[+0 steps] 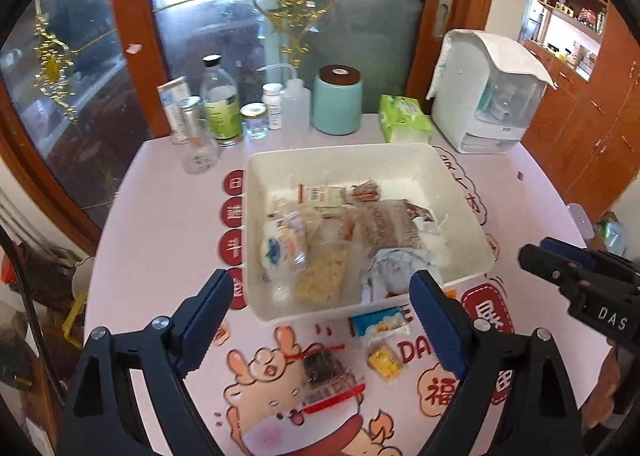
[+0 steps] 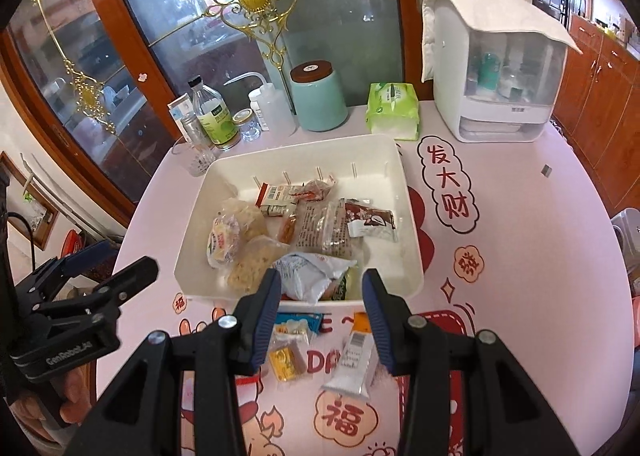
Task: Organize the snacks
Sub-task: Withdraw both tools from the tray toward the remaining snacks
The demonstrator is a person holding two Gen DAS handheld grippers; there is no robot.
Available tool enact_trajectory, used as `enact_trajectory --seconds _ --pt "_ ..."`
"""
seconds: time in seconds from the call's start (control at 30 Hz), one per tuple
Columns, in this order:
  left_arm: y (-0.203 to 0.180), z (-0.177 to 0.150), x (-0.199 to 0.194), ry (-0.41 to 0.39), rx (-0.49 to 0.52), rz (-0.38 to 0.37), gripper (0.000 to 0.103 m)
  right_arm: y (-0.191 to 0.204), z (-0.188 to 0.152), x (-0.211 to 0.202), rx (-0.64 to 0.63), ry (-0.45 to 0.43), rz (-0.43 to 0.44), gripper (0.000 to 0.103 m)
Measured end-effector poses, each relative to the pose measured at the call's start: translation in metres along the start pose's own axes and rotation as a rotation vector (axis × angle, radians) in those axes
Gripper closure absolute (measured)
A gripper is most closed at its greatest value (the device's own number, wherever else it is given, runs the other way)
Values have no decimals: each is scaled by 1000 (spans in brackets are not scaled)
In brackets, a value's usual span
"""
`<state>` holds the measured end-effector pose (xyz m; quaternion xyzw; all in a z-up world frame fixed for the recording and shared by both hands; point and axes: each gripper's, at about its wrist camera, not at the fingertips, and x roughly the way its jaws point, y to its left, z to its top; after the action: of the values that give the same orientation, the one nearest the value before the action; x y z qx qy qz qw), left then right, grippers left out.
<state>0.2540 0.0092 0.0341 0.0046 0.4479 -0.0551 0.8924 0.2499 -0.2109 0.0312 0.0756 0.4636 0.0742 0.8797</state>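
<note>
A white bin (image 1: 400,159) (image 2: 224,175) on the pink table holds several snack packets. My left gripper (image 1: 322,320) is open and empty above the bin's near edge. Below it on the table lie a blue packet (image 1: 380,322), a small yellow packet (image 1: 384,364) and a clear pack with a dark snack (image 1: 326,374). My right gripper (image 2: 322,320) is open and empty over the near edge too. Between its fingers lie the blue packet (image 2: 298,322), the yellow packet (image 2: 285,364) and a white and orange tube-like packet (image 2: 354,356). Each gripper shows in the other's view (image 1: 576,276) (image 2: 80,296).
At the table's back stand bottles and jars (image 1: 220,103), a teal canister (image 1: 337,99), a green tissue pack (image 1: 404,117) and a white appliance under a cloth (image 1: 488,91). A glass door (image 2: 240,15) is behind. Wooden cabinets (image 1: 592,115) are to the right.
</note>
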Motion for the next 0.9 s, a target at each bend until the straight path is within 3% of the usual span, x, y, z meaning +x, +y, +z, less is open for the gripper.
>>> enact_trajectory --seconds 0.17,0.33,0.9 --pt "11 -19 -12 -13 -26 51 14 -5 -19 -8 -1 3 5 60" --pt "17 -41 0 37 -54 47 14 -12 -36 0 2 39 1 60" --pt "21 -105 127 302 -118 62 14 -29 -74 100 72 246 -48 60"
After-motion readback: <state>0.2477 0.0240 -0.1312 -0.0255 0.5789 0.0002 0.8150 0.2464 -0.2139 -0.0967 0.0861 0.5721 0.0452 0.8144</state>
